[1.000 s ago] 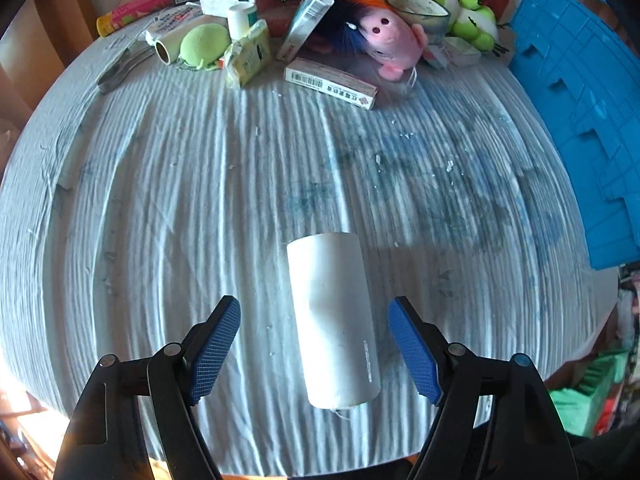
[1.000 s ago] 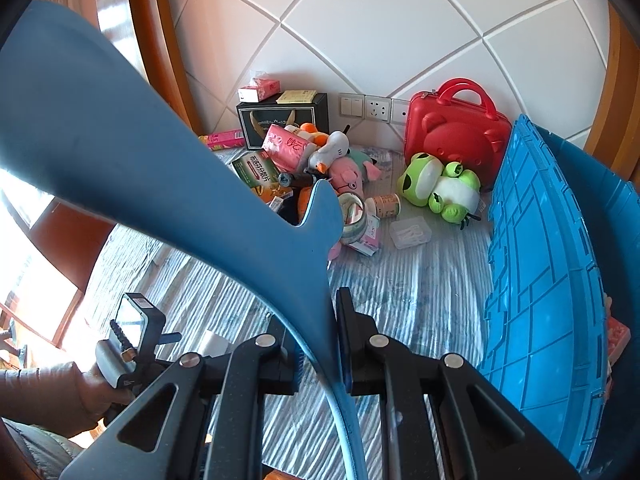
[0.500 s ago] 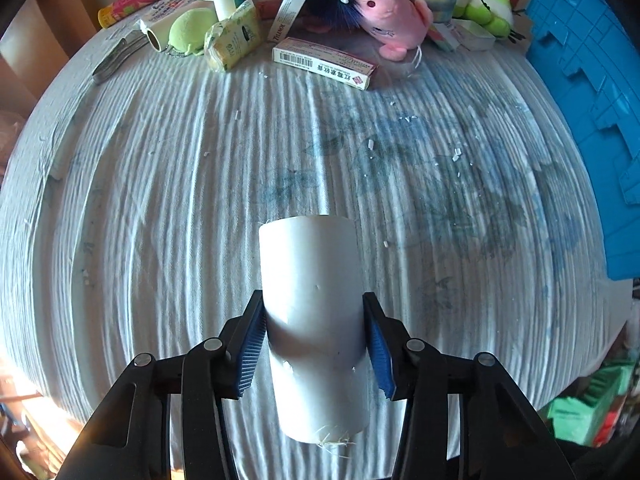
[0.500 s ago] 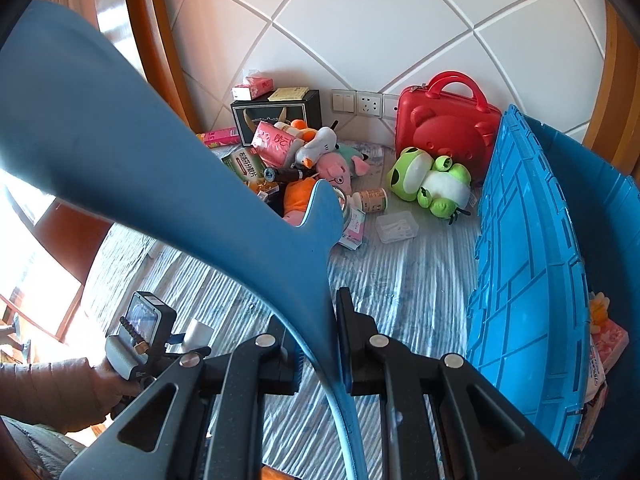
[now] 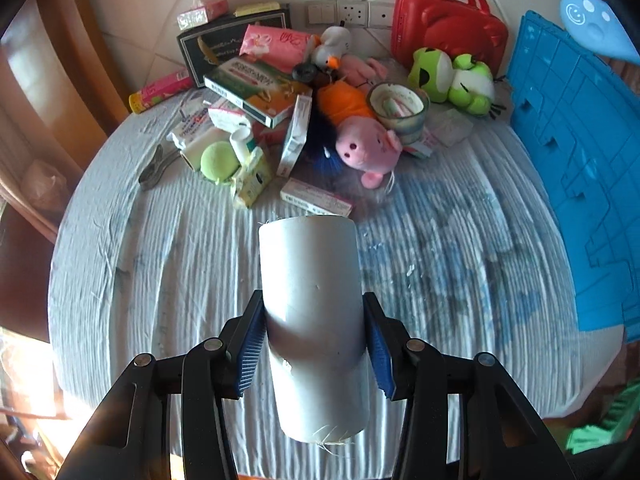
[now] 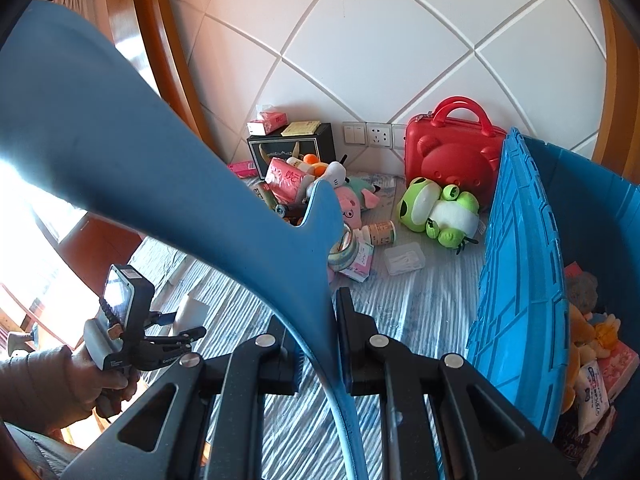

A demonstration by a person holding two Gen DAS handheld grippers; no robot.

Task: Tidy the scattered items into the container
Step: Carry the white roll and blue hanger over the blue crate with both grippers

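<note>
My left gripper [image 5: 314, 344] is shut on a white paper roll [image 5: 312, 312] and holds it lifted above the striped tablecloth [image 5: 160, 264]. The roll also shows small in the right wrist view [image 6: 192, 314], held by the left gripper [image 6: 176, 338]. My right gripper [image 6: 334, 344] is shut on a flat blue plastic piece [image 6: 140, 176] that fills the left of its view. The blue crate [image 6: 520, 300] stands at the right and holds several items; it also shows in the left wrist view [image 5: 576, 168].
A pile lies at the back: a pink pig plush [image 5: 366, 148], a green frog plush [image 5: 452, 74], boxes [image 5: 256, 90], a tape roll [image 5: 398, 110], a green ball [image 5: 218, 158], pliers [image 5: 156, 168]. A red case [image 5: 444, 26] stands by the wall.
My left gripper closed on the white roll and then lifted it, tilting up so the back pile and wall come into view. The right gripper kept hold of the blue piece.
</note>
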